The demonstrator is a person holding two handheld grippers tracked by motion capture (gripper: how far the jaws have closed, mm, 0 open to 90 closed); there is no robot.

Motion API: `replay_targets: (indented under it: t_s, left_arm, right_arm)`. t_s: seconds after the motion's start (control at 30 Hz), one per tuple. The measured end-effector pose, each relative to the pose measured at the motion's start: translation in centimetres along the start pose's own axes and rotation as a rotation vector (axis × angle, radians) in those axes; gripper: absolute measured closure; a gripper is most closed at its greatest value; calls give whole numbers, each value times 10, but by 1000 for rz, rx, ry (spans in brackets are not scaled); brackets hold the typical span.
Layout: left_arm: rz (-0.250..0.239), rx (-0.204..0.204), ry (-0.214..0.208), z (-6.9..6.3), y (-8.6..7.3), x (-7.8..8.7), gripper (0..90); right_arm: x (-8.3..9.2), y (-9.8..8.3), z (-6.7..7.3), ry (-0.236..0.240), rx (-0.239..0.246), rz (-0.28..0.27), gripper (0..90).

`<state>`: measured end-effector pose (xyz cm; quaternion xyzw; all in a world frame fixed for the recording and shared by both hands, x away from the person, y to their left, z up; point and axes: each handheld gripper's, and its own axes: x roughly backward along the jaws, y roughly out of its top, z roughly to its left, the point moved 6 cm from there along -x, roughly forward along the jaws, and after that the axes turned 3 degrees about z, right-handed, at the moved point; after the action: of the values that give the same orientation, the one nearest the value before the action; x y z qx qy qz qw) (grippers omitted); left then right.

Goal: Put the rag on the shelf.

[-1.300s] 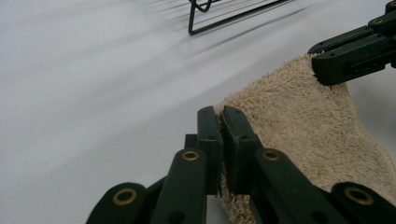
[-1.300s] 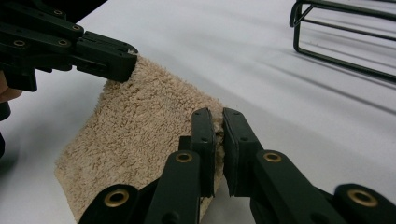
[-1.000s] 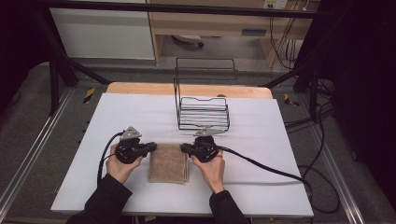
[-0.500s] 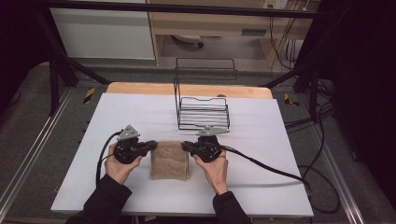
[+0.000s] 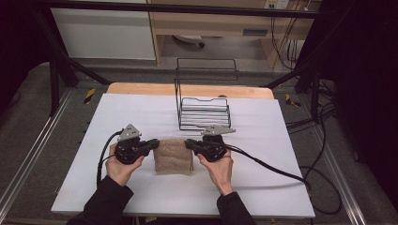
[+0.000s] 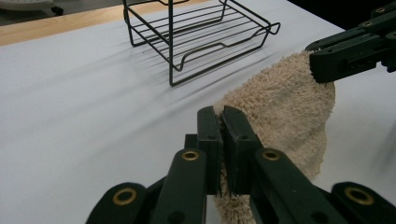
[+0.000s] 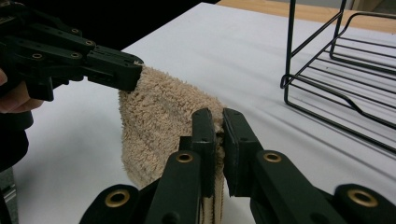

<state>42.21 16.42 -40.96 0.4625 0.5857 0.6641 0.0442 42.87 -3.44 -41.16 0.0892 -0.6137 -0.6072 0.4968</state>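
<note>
Two grippers are working on one beige towel, which is lying folded on the white table, nearer its front edge than its back edge and roughly midway between the left and right edges. The left gripper is clenching the towel's far left corner; in the left gripper view its jaws are pressing together on a pinch of terry pile. The right gripper is doing the same at the far right corner, and in the right gripper view a thin stack of cloth layers is showing between its closed jaws. Both corners are sitting a little above the tabletop while the body of the cloth is sagging down to rest on the surface.

The towel is looking soft, limp and light: it is drooping between the two pinches and bunching where it is gripped. It is unlikely to slip, since the looped pile is giving the jaws something to bite, but it will not be holding any shape of its own, so lifting by one corner alone would probably be letting the fold fall open. Taking it by both corners of the same edge, catching every layer, seems the sound choice.

A black wire rack is standing just behind the towel, toward the back edge, apart from it.
</note>
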Motion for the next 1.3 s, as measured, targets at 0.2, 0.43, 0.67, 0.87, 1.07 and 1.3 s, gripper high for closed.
replay_targets:
  t_s: [0.2, 0.43, 0.67, 0.87, 1.07, 1.3]
  left_arm:
    - [-15, -10, 4, -5, 5, 4, 858]
    - [-24, -22, 3, -9, 12, 6, 858]
    - [-31, -30, 2, -12, 20, 6, 858]
    - [-59, -31, -1, -16, 30, 7, 858]
    - [-77, -33, -6, -19, 38, 6, 858]
    - [-114, -34, -12, -25, 49, 6, 858]
  right_arm:
    - [7, 4, 0, -8, 23, -19, 843]
    - [13, 8, 0, -10, 31, -37, 843]
    - [21, 13, -1, -15, 44, -53, 843]
    - [29, 18, -2, -24, 53, -77, 843]
    - [38, 24, -4, -39, 65, -98, 843]
    - [48, 30, -7, -51, 72, -123, 843]
